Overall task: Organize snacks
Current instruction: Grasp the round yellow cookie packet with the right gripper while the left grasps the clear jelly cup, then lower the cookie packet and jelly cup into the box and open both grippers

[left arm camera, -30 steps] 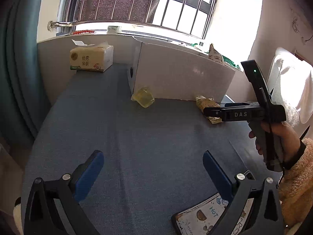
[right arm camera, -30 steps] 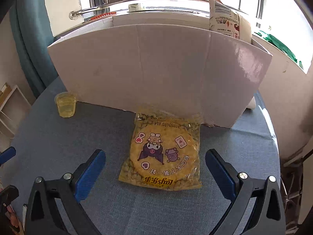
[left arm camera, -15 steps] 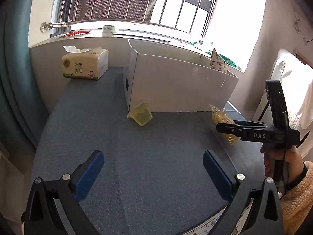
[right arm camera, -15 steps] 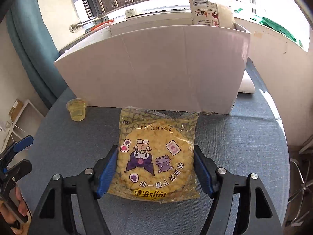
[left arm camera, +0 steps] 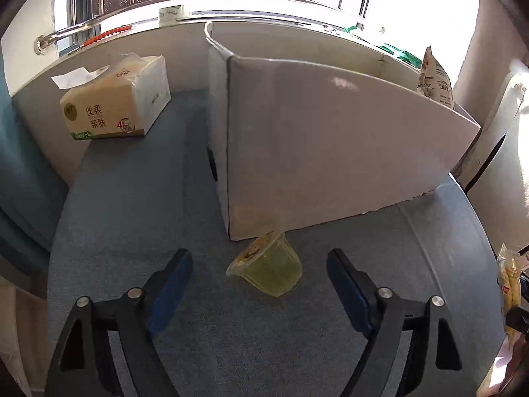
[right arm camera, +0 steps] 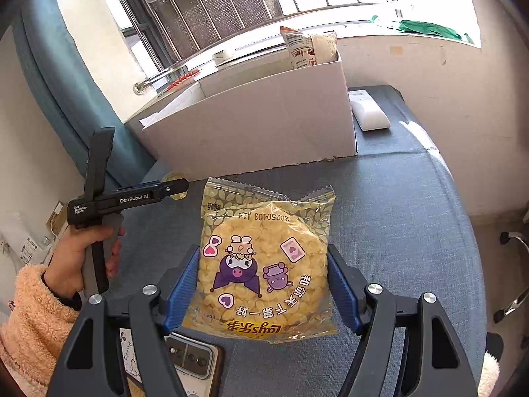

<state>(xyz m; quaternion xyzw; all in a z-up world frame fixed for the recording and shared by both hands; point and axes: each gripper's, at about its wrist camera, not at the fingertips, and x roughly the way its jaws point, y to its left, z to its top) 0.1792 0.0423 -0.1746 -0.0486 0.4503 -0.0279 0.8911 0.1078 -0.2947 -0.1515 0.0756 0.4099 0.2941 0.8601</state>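
A clear cup of yellow jelly (left arm camera: 267, 268) lies tipped on the blue tabletop just before the corner of the white cardboard box (left arm camera: 330, 139). My left gripper (left arm camera: 259, 258) straddles the cup. Its jaws are closing, and a gap shows between each blue pad and the cup. In the right wrist view, my right gripper (right arm camera: 263, 258) is shut on a yellow corn-snack packet (right arm camera: 264, 264) with cartoon stickers, held up off the table. The left gripper (right arm camera: 172, 190), in a hand (right arm camera: 82, 258), reaches toward the jelly cup (right arm camera: 175, 178) at the left. The packet's edge (left arm camera: 509, 281) shows at the right of the left wrist view.
A tall snack bag (right arm camera: 307, 49) stands inside the white box (right arm camera: 264, 125). A tissue pack (left arm camera: 112, 99) sits at the back left by the windowsill. A phone (right arm camera: 195, 360) lies under the right gripper, and a white flat device (right arm camera: 368, 112) lies right of the box.
My left gripper has moved forward until the jelly cup sits between its jaws, which have narrowed. The right gripper has shut on the yellow packet and lifted it while turning.
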